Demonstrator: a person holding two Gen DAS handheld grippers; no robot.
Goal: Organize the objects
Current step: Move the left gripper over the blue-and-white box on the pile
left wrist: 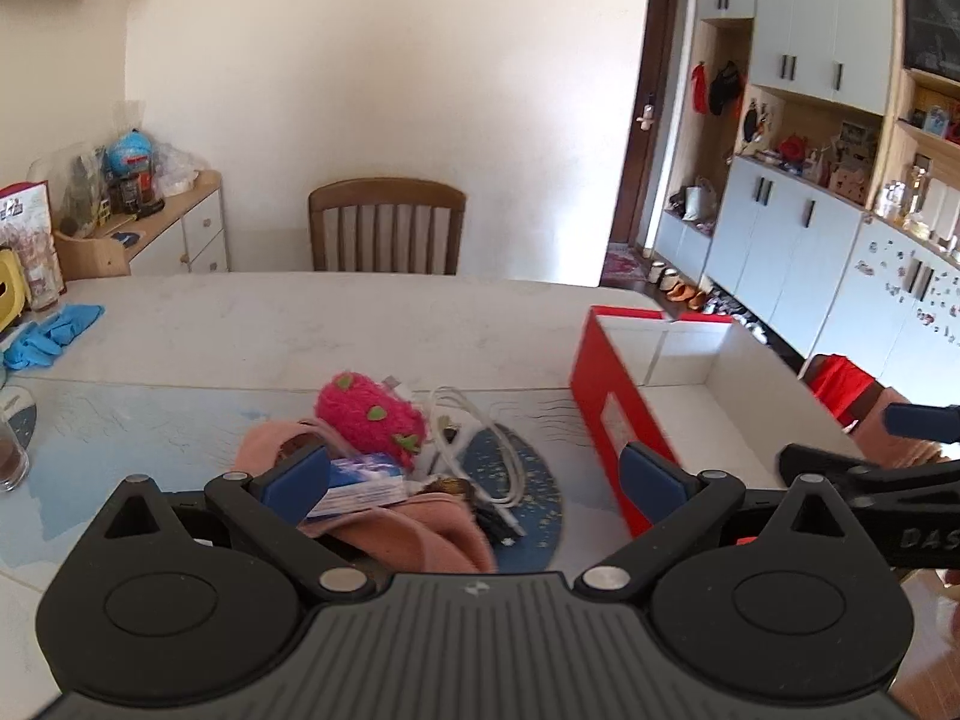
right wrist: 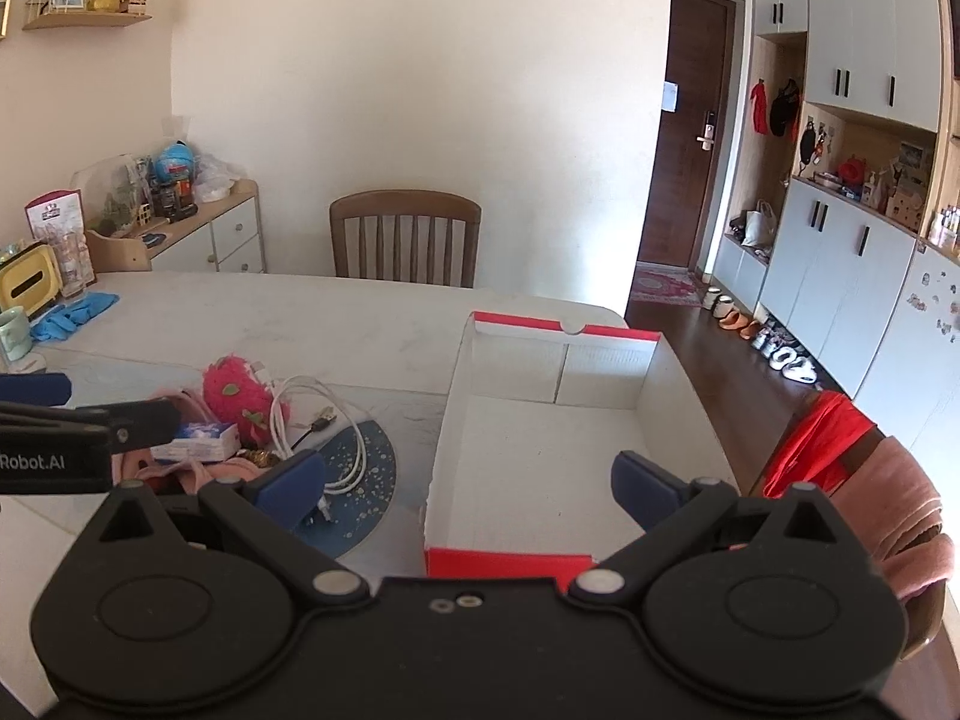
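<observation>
Red cardboard forms the outer walls of the open box (right wrist: 510,561), whose white inside is seen empty on the pale table (left wrist: 300,312). A tangle could be caused if the white cable (left wrist: 480,450) is caught by a finger while something else is lifted, since it is looped loosely against the pink plush toy (left wrist: 369,414) and across the pink cloth (left wrist: 414,531); the small blue-and-white carton (left wrist: 360,489) could also be dragged along, resting as it does on that cloth. The box, being light and unsecured, might be pushed aside if its wall is struck on the way in. The left gripper (left wrist: 474,471) is held wide open with nothing between its blue pads, and the pile is seen just ahead of and below it, the carton beside its left finger. The right gripper (right wrist: 471,486) is likewise spread wide and empty, with the box directly before it and the pile off to its left.
</observation>
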